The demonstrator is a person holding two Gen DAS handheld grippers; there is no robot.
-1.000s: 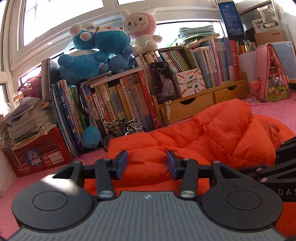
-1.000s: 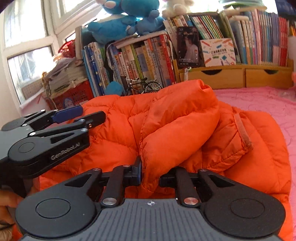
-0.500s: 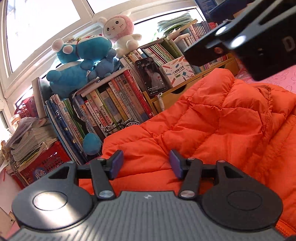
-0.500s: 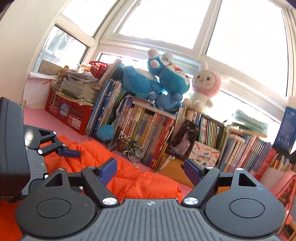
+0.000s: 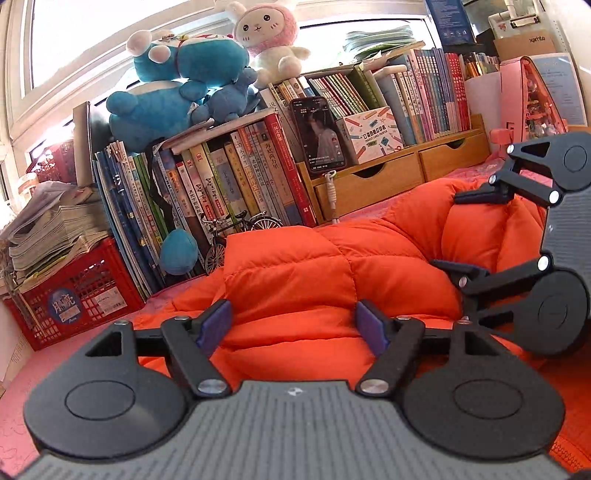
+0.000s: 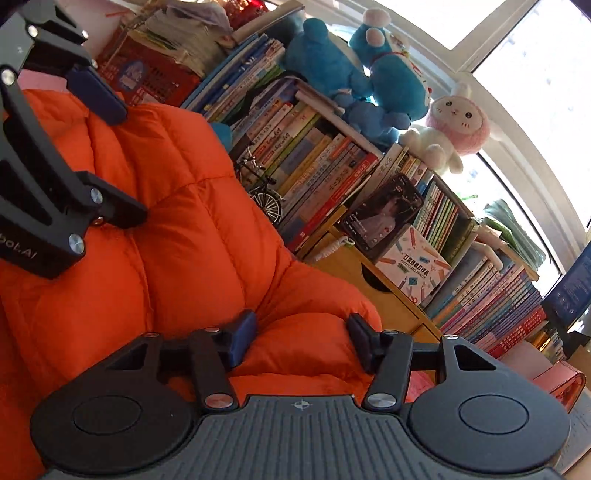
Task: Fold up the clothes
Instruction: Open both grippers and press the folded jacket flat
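An orange puffer jacket [image 5: 332, 266] lies bunched on the pink surface; it also fills the left of the right wrist view [image 6: 177, 221]. My left gripper [image 5: 295, 325] is open, its jaws standing either side of a padded fold of the jacket. My right gripper [image 6: 301, 336] is open, rolled on its side, with a bulge of the jacket between its jaws. In the left wrist view the right gripper [image 5: 472, 232] shows at the right, jaws spread over the jacket. In the right wrist view the left gripper [image 6: 110, 155] shows at the upper left.
A row of books [image 5: 229, 177] with blue plush toys [image 5: 184, 81] and a pink rabbit [image 5: 269, 33] stands behind the jacket. A red crate [image 5: 74, 299] with papers is at left. Wooden drawers [image 5: 399, 177], a phone [image 5: 319, 134] and a toy bicycle [image 5: 240, 232] are close behind.
My right gripper let go of the jacket fold, opened, lifted, then came back down rolled sideways over the jacket. My left gripper opened wider over a fold.
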